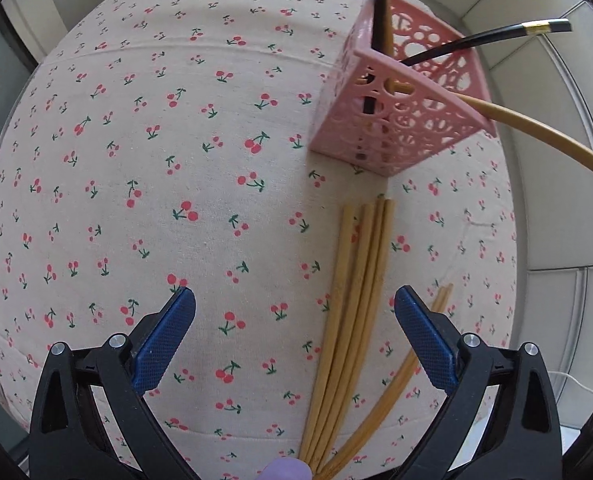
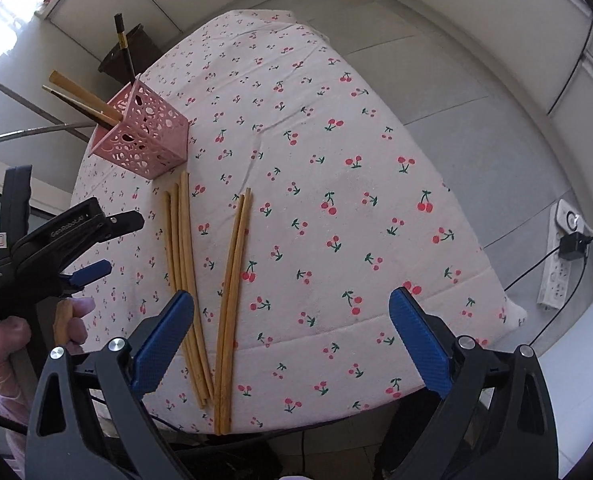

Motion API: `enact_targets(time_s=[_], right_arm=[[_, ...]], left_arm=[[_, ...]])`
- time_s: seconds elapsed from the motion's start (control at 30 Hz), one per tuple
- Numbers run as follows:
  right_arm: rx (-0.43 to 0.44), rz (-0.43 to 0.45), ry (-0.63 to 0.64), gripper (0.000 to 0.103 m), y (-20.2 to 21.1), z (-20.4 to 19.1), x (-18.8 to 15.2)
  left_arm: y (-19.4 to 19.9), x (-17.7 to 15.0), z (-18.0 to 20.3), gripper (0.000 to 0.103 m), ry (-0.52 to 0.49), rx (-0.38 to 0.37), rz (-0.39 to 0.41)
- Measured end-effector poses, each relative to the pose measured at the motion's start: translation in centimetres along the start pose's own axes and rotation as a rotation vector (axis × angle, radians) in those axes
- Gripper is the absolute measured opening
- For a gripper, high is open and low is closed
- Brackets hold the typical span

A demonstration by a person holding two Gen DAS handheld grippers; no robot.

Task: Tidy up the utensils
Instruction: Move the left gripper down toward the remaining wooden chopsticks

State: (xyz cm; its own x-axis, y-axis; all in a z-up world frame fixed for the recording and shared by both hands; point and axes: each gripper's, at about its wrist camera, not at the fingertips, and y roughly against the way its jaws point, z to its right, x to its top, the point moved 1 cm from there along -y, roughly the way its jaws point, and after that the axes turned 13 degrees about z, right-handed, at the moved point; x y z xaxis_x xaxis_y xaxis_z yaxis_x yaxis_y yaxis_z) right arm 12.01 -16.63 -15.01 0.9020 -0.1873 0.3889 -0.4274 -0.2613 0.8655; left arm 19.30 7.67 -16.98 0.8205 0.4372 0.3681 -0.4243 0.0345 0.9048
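Observation:
A pink perforated holder [image 1: 392, 108] stands on the cherry-print tablecloth [image 1: 176, 160] and holds black and tan chopsticks [image 1: 536, 136]. Several bamboo chopsticks [image 1: 356, 292] lie flat in front of it, with a second pair [image 1: 416, 364] to their right. My left gripper [image 1: 296, 300] is open and empty above the near ends of the bundle. In the right wrist view the holder [image 2: 144, 136] is at the far left, with the bundle [image 2: 182, 264] and the pair [image 2: 234, 280] before it. My right gripper [image 2: 292, 304] is open and empty over the table's near edge. The left gripper [image 2: 104, 244] shows at the left.
The table is small, with its edges close on all sides [image 2: 476, 272]. A power strip [image 2: 560, 256] with a plug lies on the floor at the right. A dark bin [image 2: 124, 52] stands behind the table. White cabinets line the walls.

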Motion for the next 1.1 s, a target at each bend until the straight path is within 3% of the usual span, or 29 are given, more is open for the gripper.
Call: enact_targets(time_s=[0.17, 0.3, 0.53, 0.83, 1.03, 1.1], right_arm=[[0.027, -0.037, -0.094, 0.096, -0.2, 1.0, -0.1], [0.038, -0.048, -0.131, 0.096, -0.3, 1.5, 0.0], [0.054, -0.060, -0.140, 0.096, -0.4, 1.5, 0.0], [0.050, -0.064, -0.153, 0.096, -0.6, 1.8, 0.0], [0.052, -0.065, -0.157, 0.096, -0.6, 1.8, 0.0], [0.053, -0.071, -0.158, 0.096, -0.7, 1.8, 0.0]], left_arm=[[-1.1, 0.0, 0.6, 0.096, -0.028, 0.042, 0.014], [-1.6, 0.2, 0.9, 0.096, -0.036, 0.072, 0.071], [-1.8, 1.1, 1.9, 0.096, -0.082, 0.106, 0.146], [-4.4, 1.9, 4.2, 0.094, -0.129, 0.154, 0.178], [-6.4, 1.9, 4.7, 0.085, -0.166, 0.157, 0.189], [-6.3, 2.0, 5.0, 0.070, -0.175, 0.132, 0.194]])
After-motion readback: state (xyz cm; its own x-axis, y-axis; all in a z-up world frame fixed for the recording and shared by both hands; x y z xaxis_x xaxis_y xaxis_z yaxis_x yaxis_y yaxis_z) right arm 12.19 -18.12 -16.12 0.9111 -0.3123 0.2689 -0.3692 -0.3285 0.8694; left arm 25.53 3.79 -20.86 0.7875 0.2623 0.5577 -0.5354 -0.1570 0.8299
